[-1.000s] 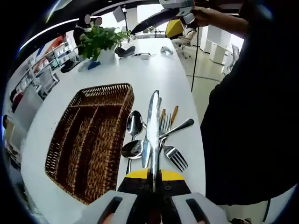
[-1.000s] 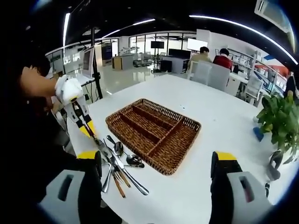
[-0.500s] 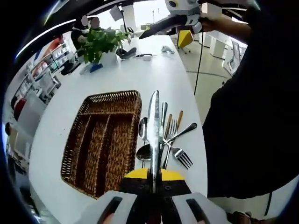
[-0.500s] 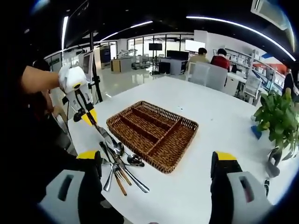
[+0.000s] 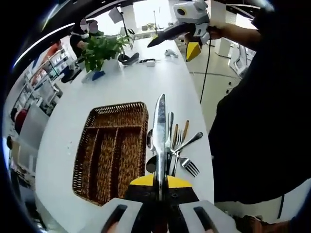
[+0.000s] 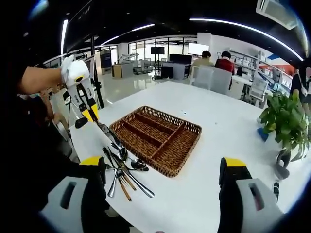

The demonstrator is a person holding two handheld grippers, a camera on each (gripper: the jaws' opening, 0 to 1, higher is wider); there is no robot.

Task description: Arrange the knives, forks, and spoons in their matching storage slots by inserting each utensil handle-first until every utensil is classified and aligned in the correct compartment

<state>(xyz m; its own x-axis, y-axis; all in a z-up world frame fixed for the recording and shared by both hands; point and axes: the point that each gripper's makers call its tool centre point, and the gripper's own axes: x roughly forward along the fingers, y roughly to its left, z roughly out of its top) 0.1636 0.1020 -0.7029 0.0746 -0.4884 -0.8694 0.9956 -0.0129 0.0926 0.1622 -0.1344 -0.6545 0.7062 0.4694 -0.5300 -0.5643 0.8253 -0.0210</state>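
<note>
Left gripper [image 5: 159, 180] jaws clamped on a table knife [image 5: 159, 127] held above the cutlery pile [image 5: 172, 148], wicker cutlery tray [image 5: 112, 148] just beside the pile on the white counter [image 5: 146, 82], right gripper [image 6: 163, 167] jaws spread wide, potted plant [image 6: 286, 124] near the counter's far edge

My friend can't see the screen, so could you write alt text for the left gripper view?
The left gripper holds a table knife, blade pointing away, above a white table. Below lie an empty wicker cutlery tray and, beside it, a pile of spoons and forks.
</note>
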